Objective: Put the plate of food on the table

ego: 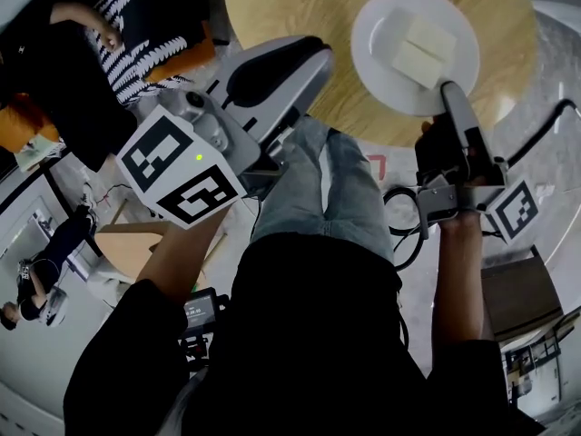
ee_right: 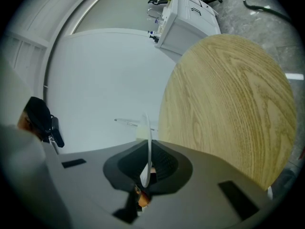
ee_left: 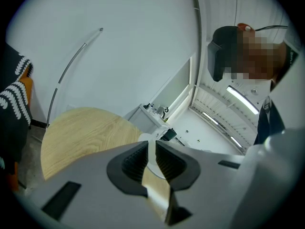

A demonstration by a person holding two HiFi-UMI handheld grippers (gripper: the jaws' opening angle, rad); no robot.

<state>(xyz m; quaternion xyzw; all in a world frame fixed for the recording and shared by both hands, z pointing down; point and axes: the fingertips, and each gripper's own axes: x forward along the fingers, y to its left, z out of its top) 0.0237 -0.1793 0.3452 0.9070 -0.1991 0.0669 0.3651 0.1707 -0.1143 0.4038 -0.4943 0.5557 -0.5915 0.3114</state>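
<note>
A white plate (ego: 379,25) carrying pale rectangular food pieces (ego: 419,51) hangs over the near right part of the round wooden table (ego: 300,7). My right gripper (ego: 447,87) is shut on the plate's near rim. In the right gripper view the plate (ee_right: 148,137) shows edge-on, a thin white line pinched between the dark pads, with the table (ee_right: 228,99) to the right. Whether the plate rests on the wood cannot be told. My left gripper (ego: 313,54) hovers at the table's near edge, left of the plate. Its jaws (ee_left: 151,159) stand almost together with nothing between them.
A person in a black-and-white patterned top (ego: 145,16) sits at the table's left side. My jeans-clad leg (ego: 318,189) and a black cable (ego: 404,221) lie below the table edge. A white cabinet (ee_right: 188,18) stands beyond the table.
</note>
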